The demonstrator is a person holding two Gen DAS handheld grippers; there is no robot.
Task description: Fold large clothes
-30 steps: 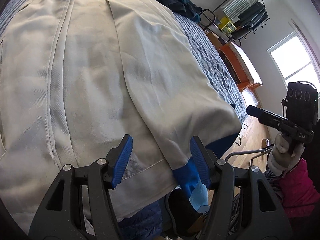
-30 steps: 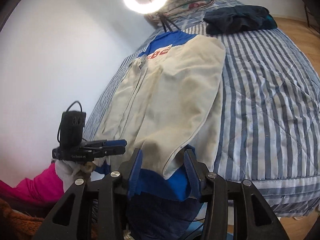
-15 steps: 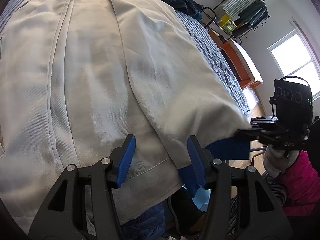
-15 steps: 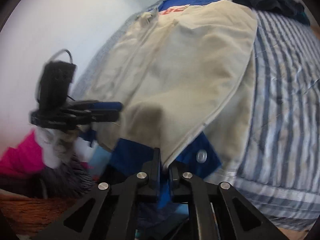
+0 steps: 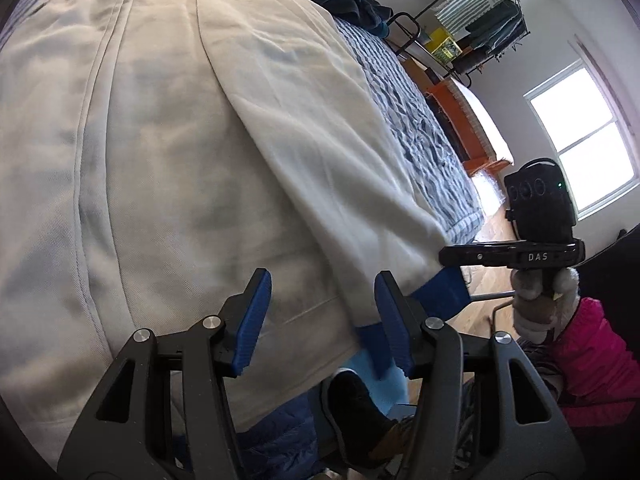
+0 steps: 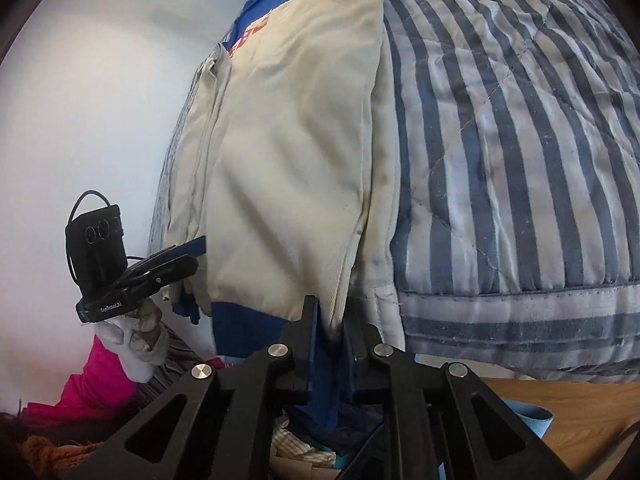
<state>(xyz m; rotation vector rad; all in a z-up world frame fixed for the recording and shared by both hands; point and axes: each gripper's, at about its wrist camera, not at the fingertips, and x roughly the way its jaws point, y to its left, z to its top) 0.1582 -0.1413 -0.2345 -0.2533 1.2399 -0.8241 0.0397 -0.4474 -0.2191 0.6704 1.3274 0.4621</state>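
Lowered right tool [image 6: 331,332] (cream twill jacket [image 6: 296,160])

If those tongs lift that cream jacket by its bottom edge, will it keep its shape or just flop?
Probably flop: the cream jacket already drapes and wrinkles over the striped quilt. It likely hangs limp from the right tongs, whose jaws are opening around its blue hem. It looks light, though a large garment may drag.

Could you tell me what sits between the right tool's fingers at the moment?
The jacket's blue hem at the bed edge, with the right tool opening; the right wrist view shows it.
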